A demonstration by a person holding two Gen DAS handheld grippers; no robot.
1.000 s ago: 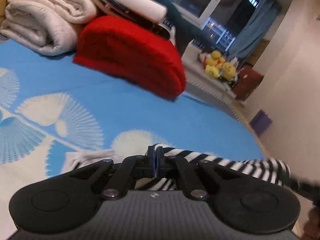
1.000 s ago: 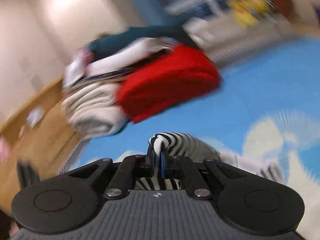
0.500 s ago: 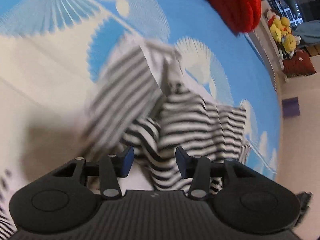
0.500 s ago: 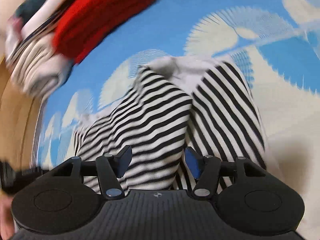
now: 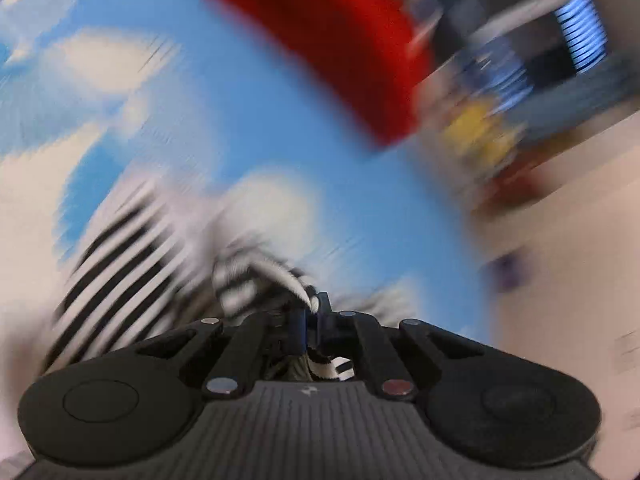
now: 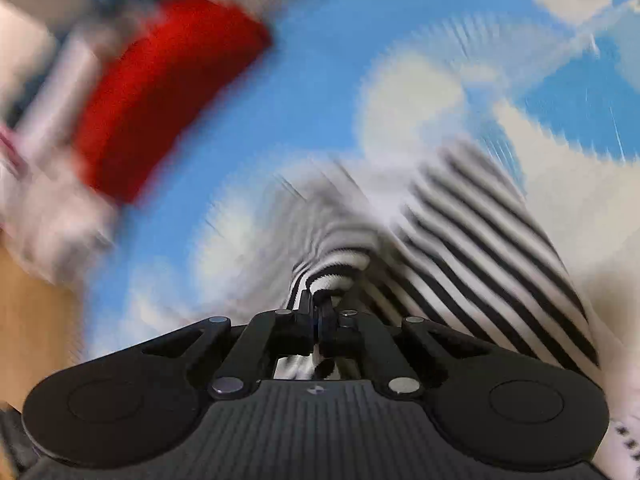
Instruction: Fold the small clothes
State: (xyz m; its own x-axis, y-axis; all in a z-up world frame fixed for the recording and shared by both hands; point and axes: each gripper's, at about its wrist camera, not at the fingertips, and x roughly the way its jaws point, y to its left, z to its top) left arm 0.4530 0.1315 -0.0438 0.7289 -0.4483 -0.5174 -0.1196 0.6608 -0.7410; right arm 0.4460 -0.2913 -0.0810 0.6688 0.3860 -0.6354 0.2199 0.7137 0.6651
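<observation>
The left hand-held gripper (image 5: 307,316) was clamped on a bunched edge of the striped garment (image 5: 120,276), and the right hand-held gripper (image 6: 320,312) pinched another fold of it. The garment trailed over the blue patterned bed (image 5: 248,120); beyond lay a red blanket (image 6: 160,88), blurred.

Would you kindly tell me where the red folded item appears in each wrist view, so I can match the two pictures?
Left wrist: the red folded item sits top centre, running toward the upper right.
Right wrist: it sits upper left.
Shared landmark: the striped garment, clamped in both hand-held grippers, lying on the blue patterned cover.
</observation>
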